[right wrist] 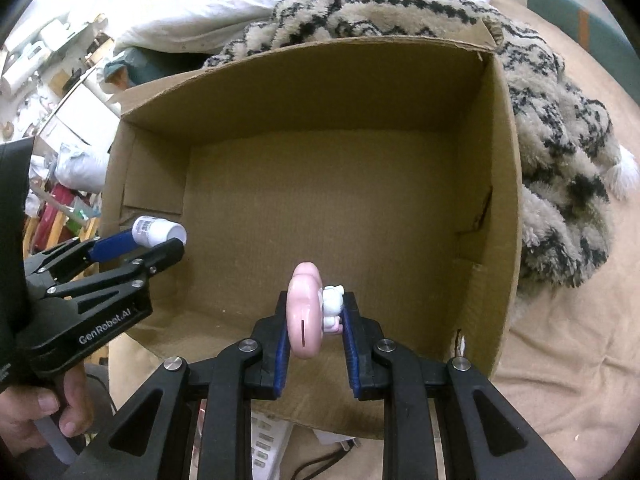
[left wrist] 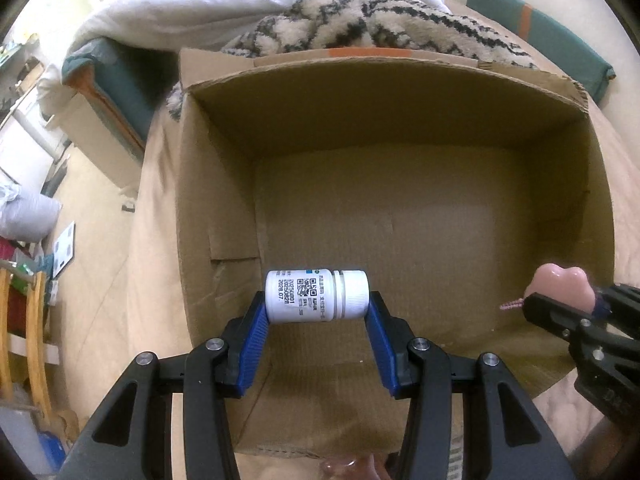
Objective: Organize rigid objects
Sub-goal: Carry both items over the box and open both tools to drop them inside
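Note:
A white pill bottle (left wrist: 316, 296) lies sideways between the blue pads of my left gripper (left wrist: 317, 306), which is shut on its two ends above the floor of an open cardboard box (left wrist: 400, 96). The same bottle (right wrist: 158, 231) shows at the left of the right wrist view, inside the box (right wrist: 304, 80). My right gripper (right wrist: 314, 312) is shut on a pink toy (right wrist: 306, 314) with a small white cat figure on its side. That toy (left wrist: 560, 286) and the right gripper (left wrist: 568, 304) reach in at the box's right wall. The box floor under both is bare.
The box sits on a tan bedcover (left wrist: 160, 264). A patterned fuzzy blanket (right wrist: 552, 140) and white bedding (left wrist: 224, 0) lie behind and to the right of it. A hand (right wrist: 44, 412) holds the left gripper's handle. Cluttered shelves and a wooden frame (left wrist: 32, 320) stand at far left.

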### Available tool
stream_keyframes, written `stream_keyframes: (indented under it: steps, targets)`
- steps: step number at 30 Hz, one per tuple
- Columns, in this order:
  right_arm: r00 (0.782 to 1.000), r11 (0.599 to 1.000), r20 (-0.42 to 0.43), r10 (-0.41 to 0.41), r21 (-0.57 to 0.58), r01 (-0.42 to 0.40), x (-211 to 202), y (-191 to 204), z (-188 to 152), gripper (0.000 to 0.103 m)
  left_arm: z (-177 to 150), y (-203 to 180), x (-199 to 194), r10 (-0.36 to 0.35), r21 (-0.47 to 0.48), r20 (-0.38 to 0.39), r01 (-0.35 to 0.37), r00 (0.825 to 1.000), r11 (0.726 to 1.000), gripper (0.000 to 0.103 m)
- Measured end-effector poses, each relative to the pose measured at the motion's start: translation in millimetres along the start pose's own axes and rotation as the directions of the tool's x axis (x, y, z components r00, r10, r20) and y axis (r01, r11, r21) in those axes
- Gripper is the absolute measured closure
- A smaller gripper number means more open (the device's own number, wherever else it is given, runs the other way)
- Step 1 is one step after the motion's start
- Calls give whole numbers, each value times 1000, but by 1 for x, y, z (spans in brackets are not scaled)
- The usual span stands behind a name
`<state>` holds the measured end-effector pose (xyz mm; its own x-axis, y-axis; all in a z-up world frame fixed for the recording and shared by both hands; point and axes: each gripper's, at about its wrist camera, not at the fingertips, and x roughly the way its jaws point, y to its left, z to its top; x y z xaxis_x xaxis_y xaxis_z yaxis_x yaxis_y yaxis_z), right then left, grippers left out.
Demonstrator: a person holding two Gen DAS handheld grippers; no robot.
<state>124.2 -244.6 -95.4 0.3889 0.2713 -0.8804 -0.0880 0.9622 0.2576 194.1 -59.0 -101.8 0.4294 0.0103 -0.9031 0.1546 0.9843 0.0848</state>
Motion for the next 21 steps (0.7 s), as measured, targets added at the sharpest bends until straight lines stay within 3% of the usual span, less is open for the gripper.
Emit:
stream_keyframes:
  steps: [8,10,11,12,13,17,19,21]
  targets:
    - [1000,1000,13,10,30,-10,-1,-4,3,78,1,3,3,3,-9,-13,-3,1000,1000,59]
    - [999,999,29,24,40,-25,-4,-5,4,70,1,4,3,1,-14,-13,-1,1000,1000,59]
    - [999,998,41,30,47,-32,-6,-6,5,58,2,4,2,-1,-15,-13,0,1000,1000,59]
    - [998,998,52,35,55,-38,-8,-7,6,38,1,5,1,-3,-16,-10,3,1000,1000,59]
    - [997,997,69,43,65,-47,-11,-9,6,32,1,5,0,-2,-14,-7,1,1000,1000,59]
    - [992,994,103,71,71,-78,-18,-11,8,29,1,6,-2,-1,-12,-4,0,1000,1000,58]
    - [989,995,128,70,68,-79,-24,-10,7,19,2,7,-4,-9,-19,0,9,1000,1000,58]
    - [985,995,159,66,63,-77,-29,-7,9,0,4,7,-7,-15,-24,7,15,1000,1000,50]
